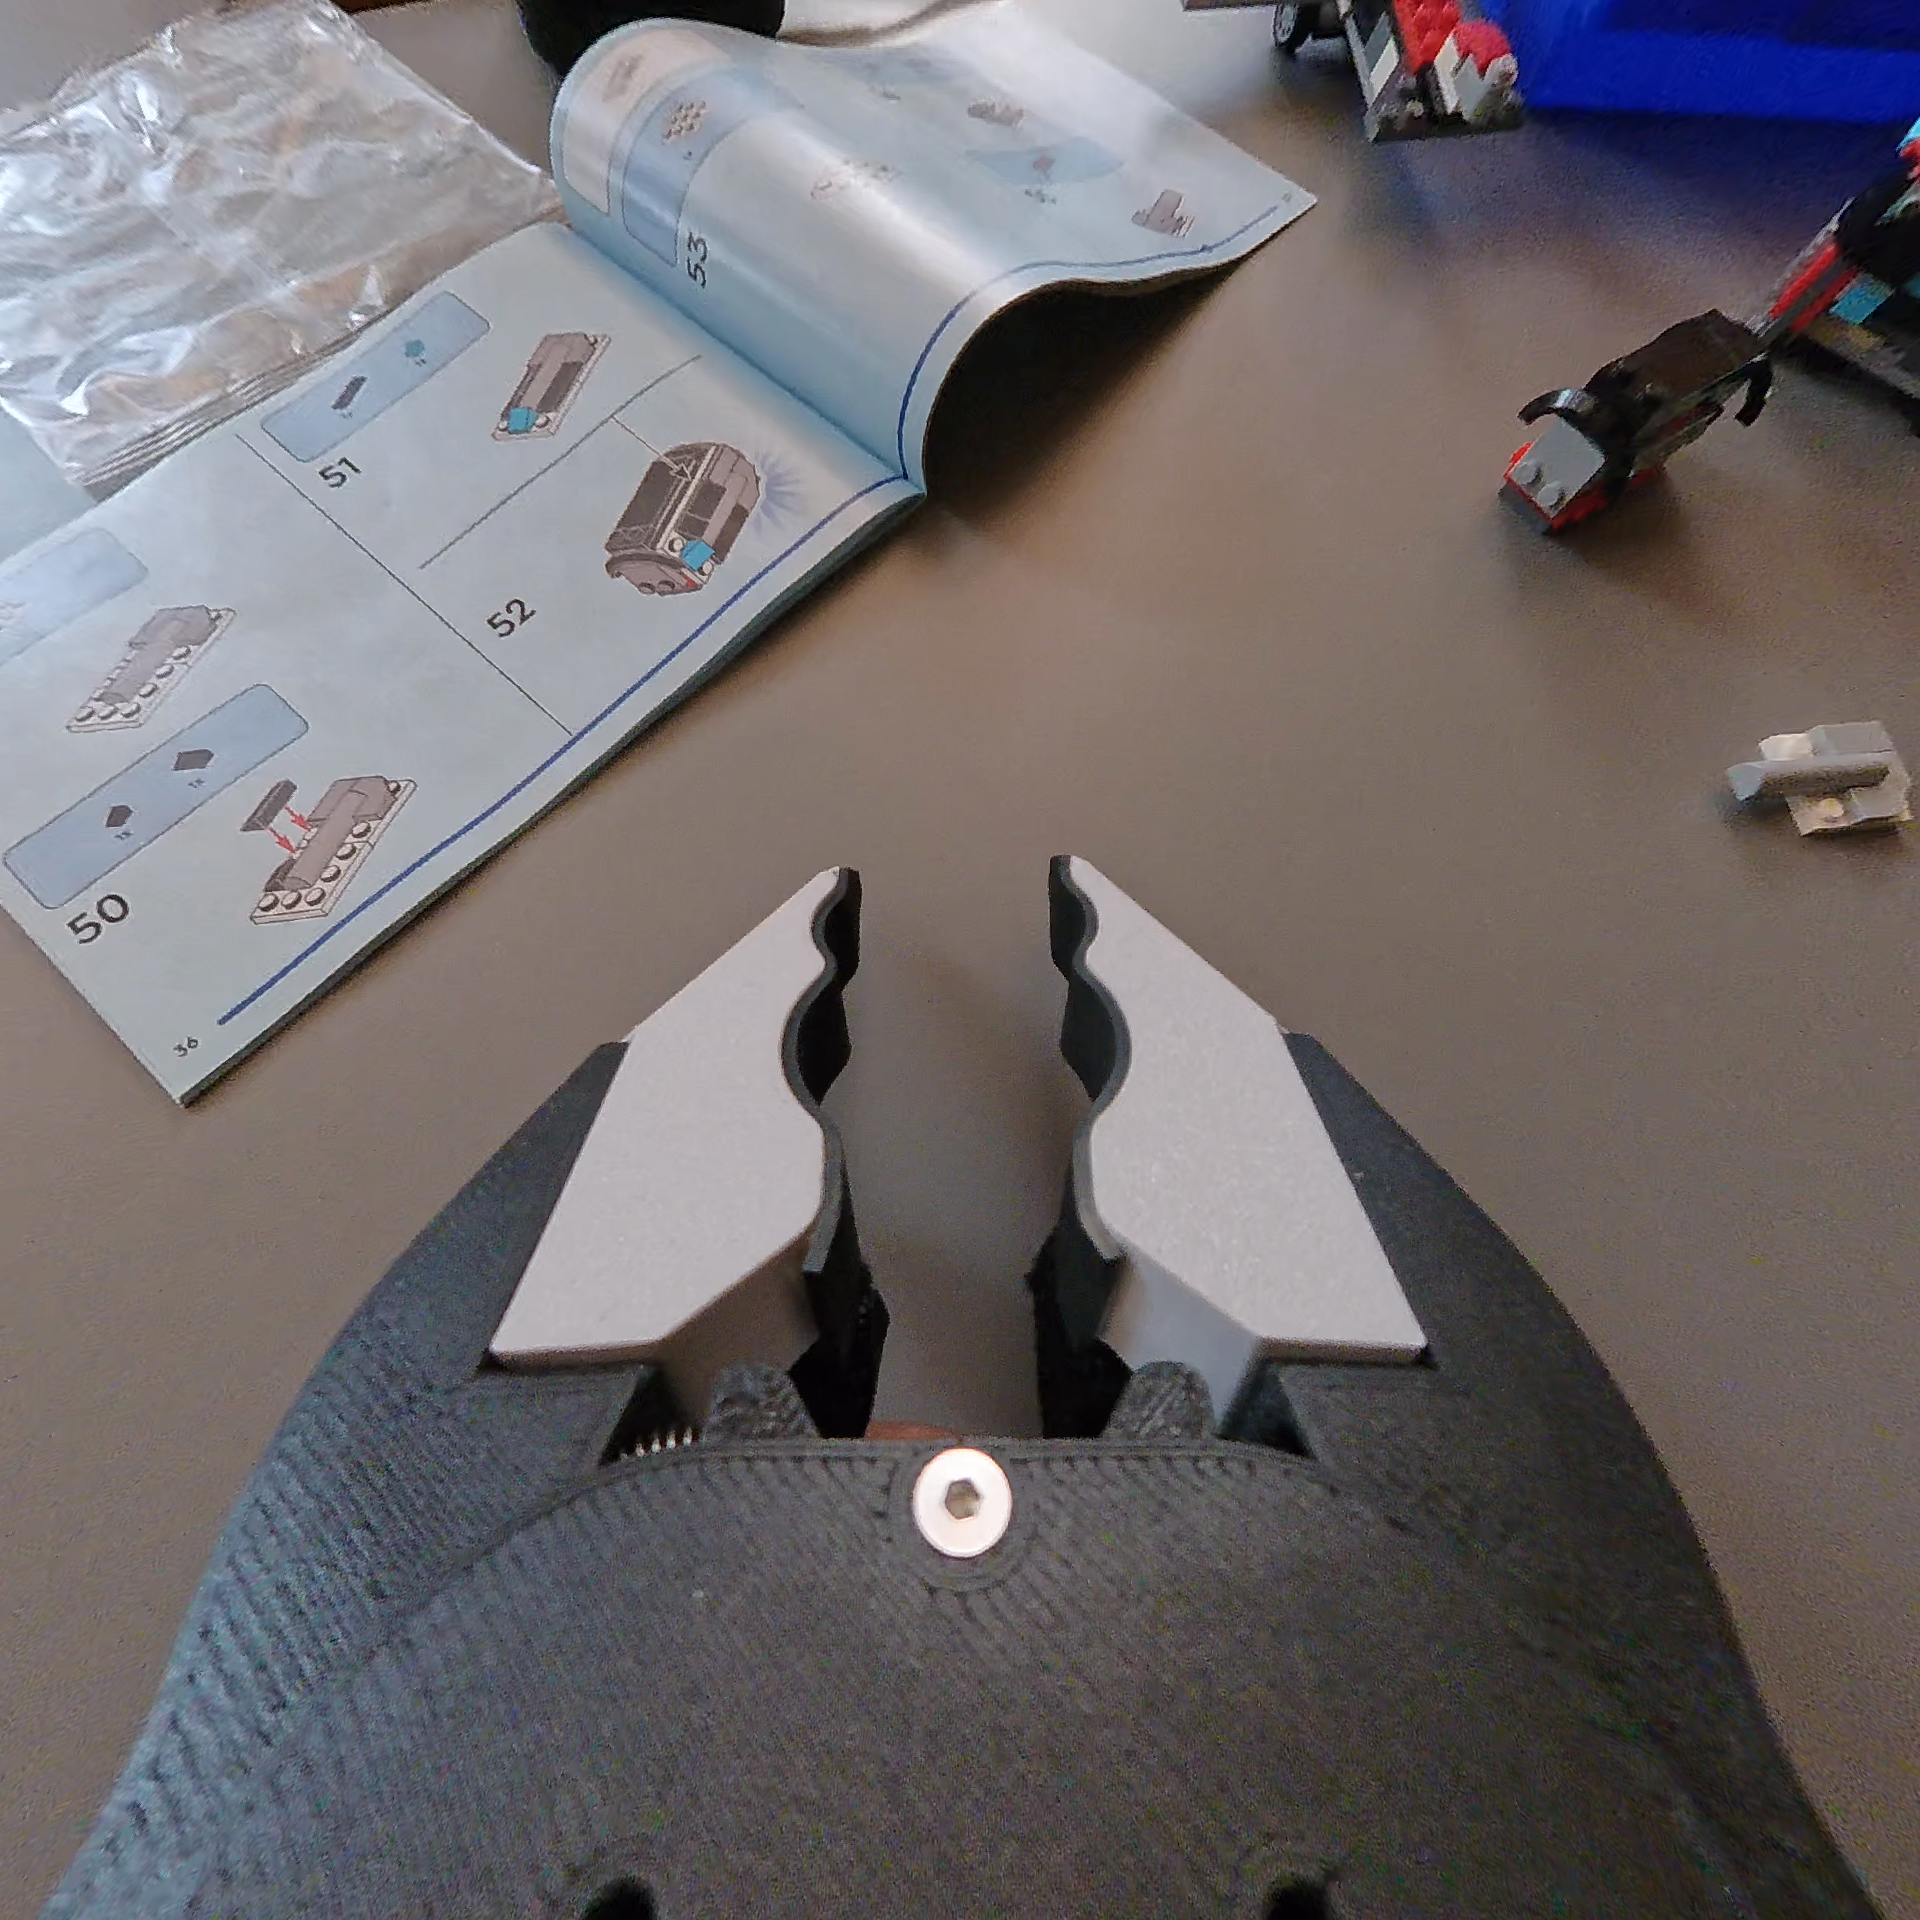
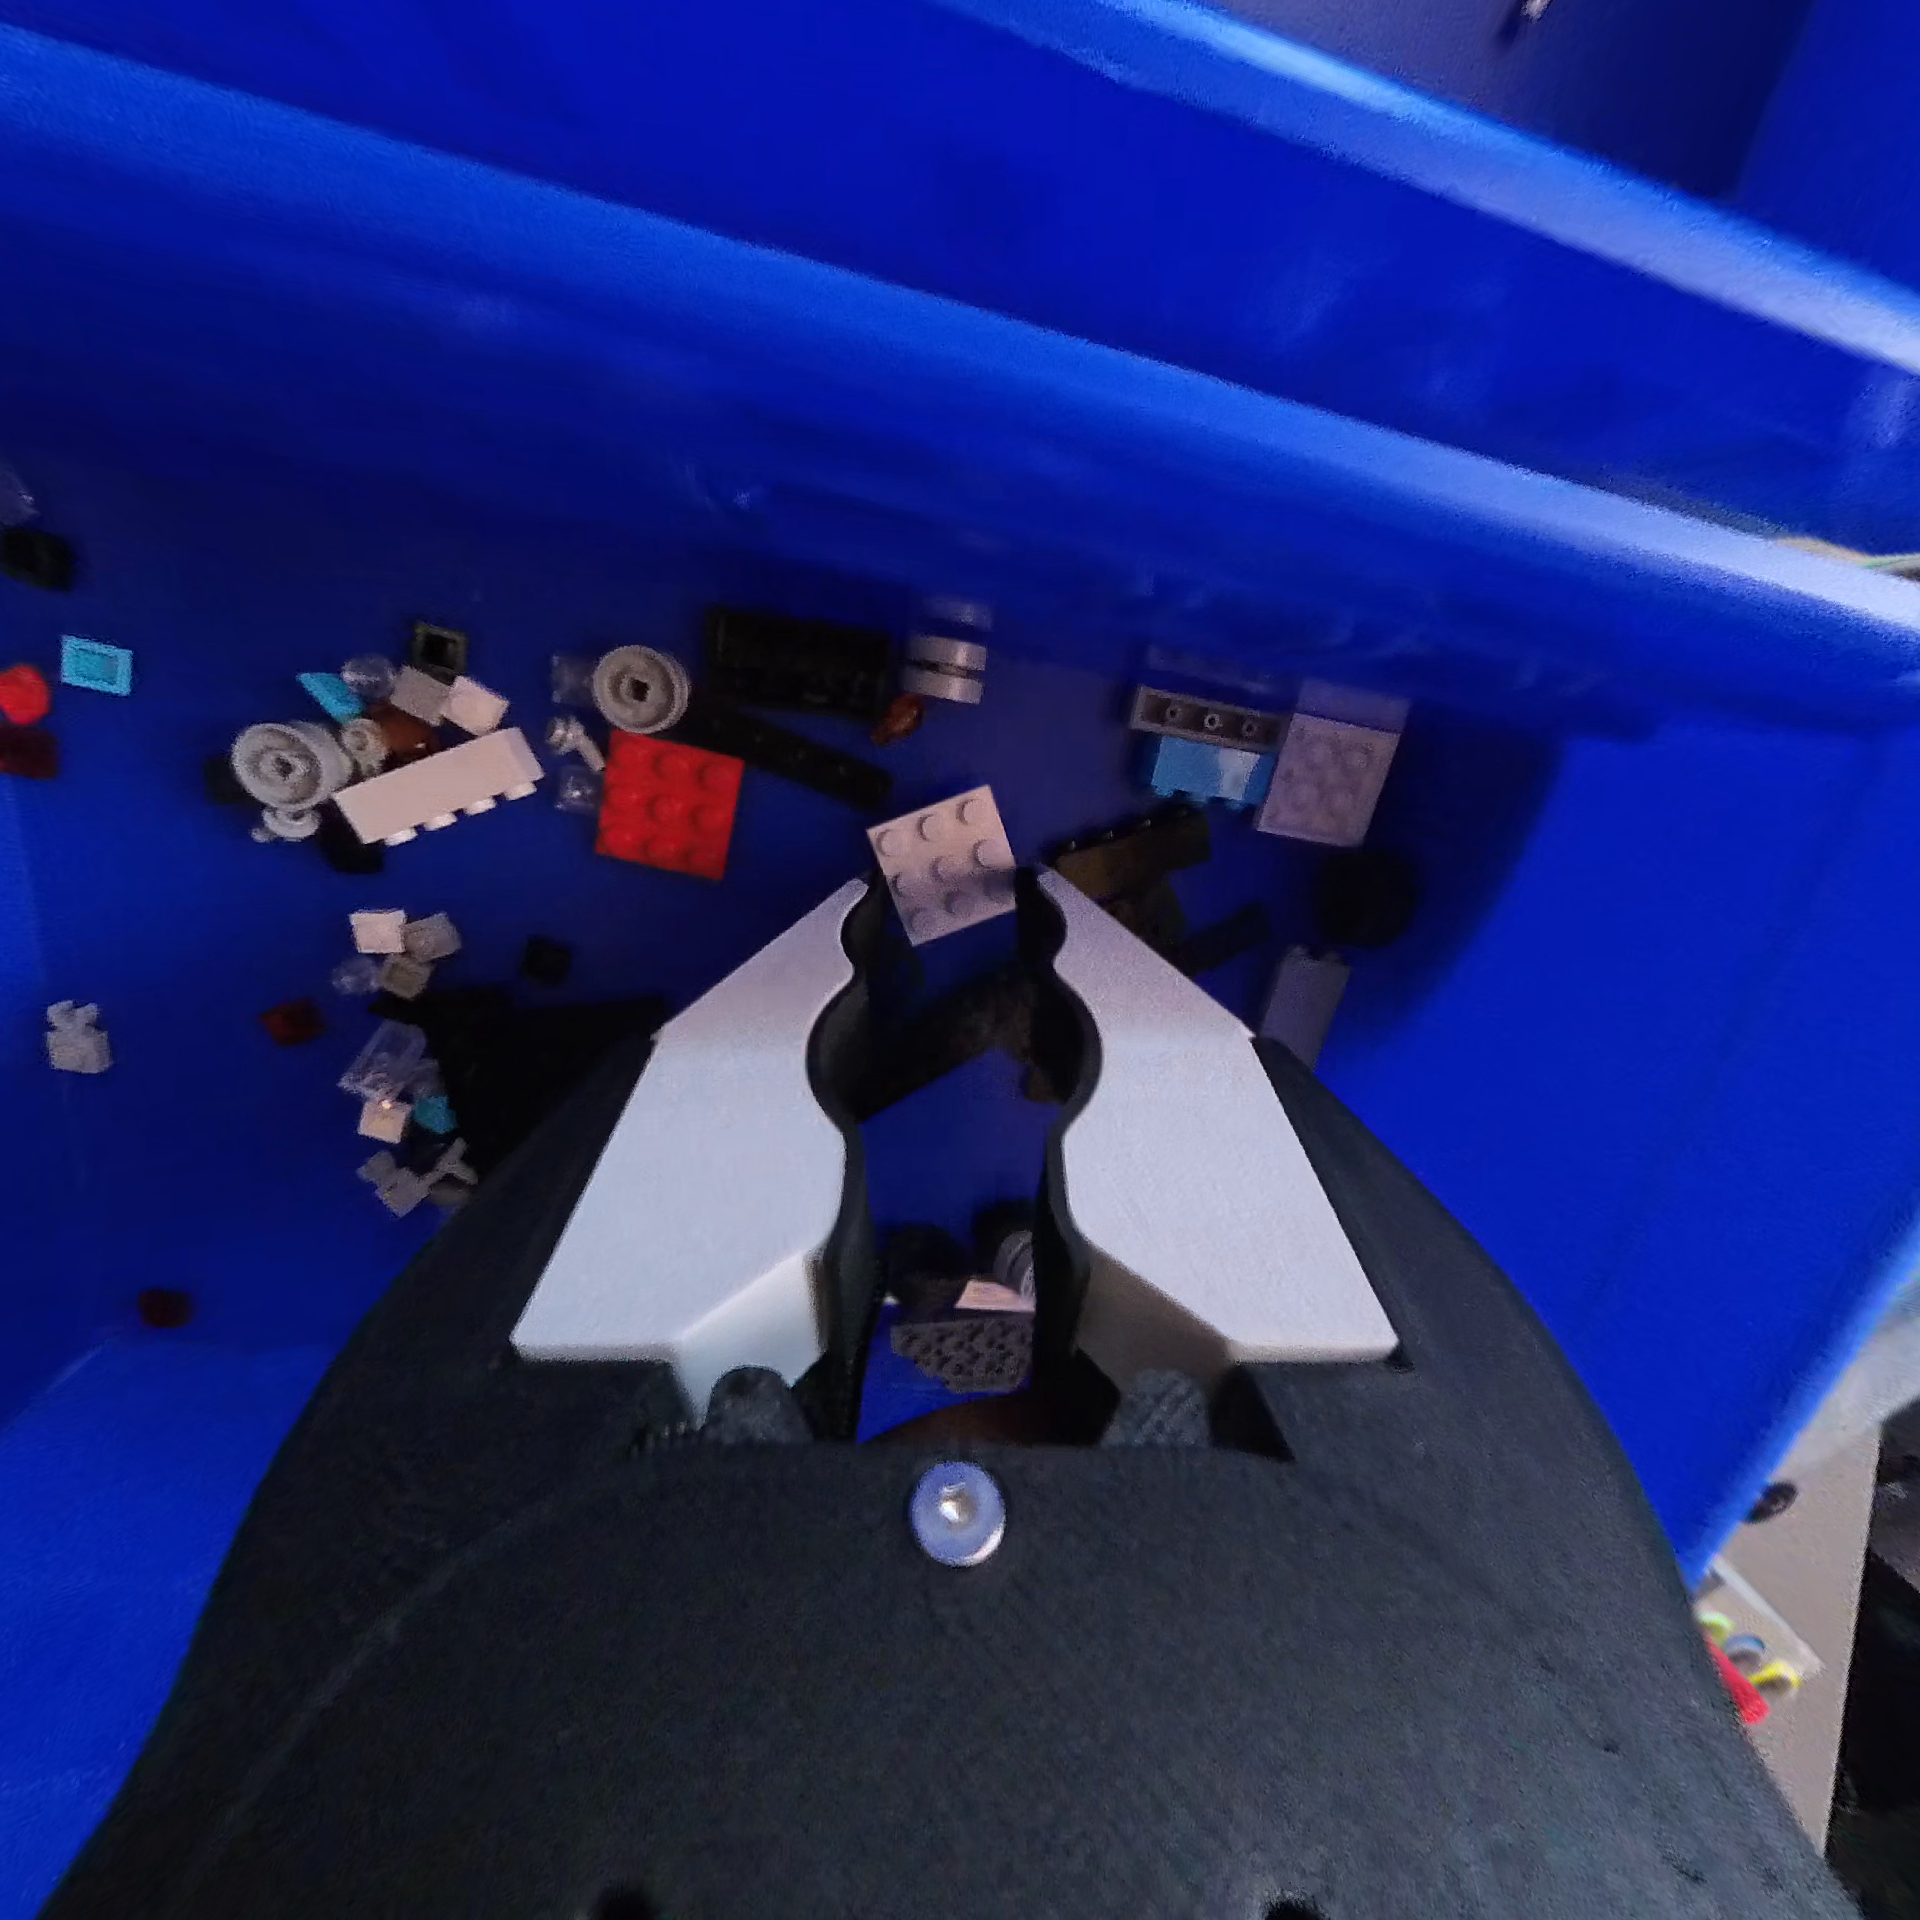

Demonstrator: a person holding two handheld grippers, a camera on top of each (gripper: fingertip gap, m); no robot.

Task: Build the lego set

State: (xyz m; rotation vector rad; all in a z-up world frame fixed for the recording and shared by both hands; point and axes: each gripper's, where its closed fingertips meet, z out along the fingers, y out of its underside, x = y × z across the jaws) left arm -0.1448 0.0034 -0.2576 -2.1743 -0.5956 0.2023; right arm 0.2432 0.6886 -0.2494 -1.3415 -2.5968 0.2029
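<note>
Right claw reaches down into blue bin, pointing at its floor, frame a bit blurred. Light grey square plate sits right at the tips, studs facing the camera, tilted. Both pads look pressed on its opposite edges, so it reads as gripped at the very tip. The plate is inside the bin among loose pieces: red plate to its left, white brick further left, black pieces under the fingers.

Left claw is low over bare bench, angled forward and down, fingers apart with nothing between them, only bench surface in the gap. Open instruction booklet lies just to its left, clear plastic bag beyond that. A small grey piece and a black-and-red part-built model lie well apart to the right.

State so far: some brick assemblies are built and standing on the bench, many pieces are unused in the bin
</note>
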